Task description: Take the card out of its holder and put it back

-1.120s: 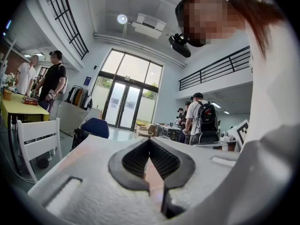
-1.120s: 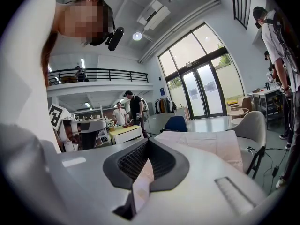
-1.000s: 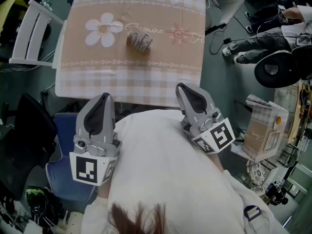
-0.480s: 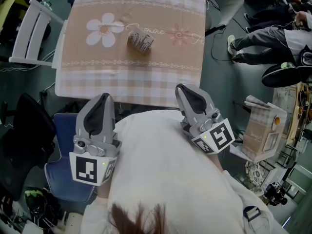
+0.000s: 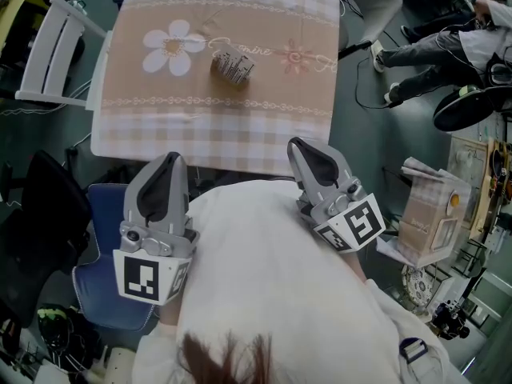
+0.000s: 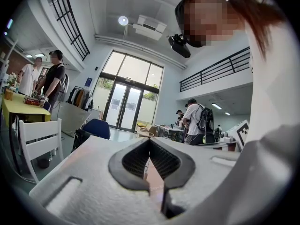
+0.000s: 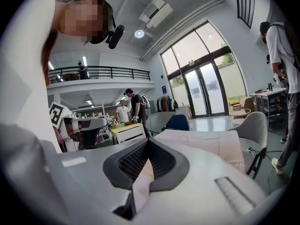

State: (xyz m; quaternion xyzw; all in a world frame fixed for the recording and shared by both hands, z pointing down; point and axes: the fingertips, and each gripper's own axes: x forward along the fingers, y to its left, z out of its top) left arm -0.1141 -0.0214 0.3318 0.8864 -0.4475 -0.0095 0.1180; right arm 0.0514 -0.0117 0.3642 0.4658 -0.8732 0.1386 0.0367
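The card holder (image 5: 231,64), a small pale block with dark striped print, lies on the flowered checked tablecloth (image 5: 216,126), near the middle of the table's far half. Whether a card sits in it is too small to tell. Both grippers are held close to the person's white-clad chest, short of the table's near edge and far from the holder. My left gripper (image 5: 164,163) (image 6: 150,139) is shut with nothing between its jaws. My right gripper (image 5: 308,147) (image 7: 148,142) is shut and empty too. In both gripper views the jaws point up and out over the room.
A white chair (image 5: 48,46) stands left of the table and a blue chair (image 5: 100,238) under my left gripper. A grey chair (image 5: 376,2) is at the table's far right corner. A person's legs (image 5: 432,46) and a cardboard box (image 5: 428,214) are on the right.
Both grippers have stayed where they were, shut. The person at the right edge has shifted their legs, and the head view has drifted very slightly.
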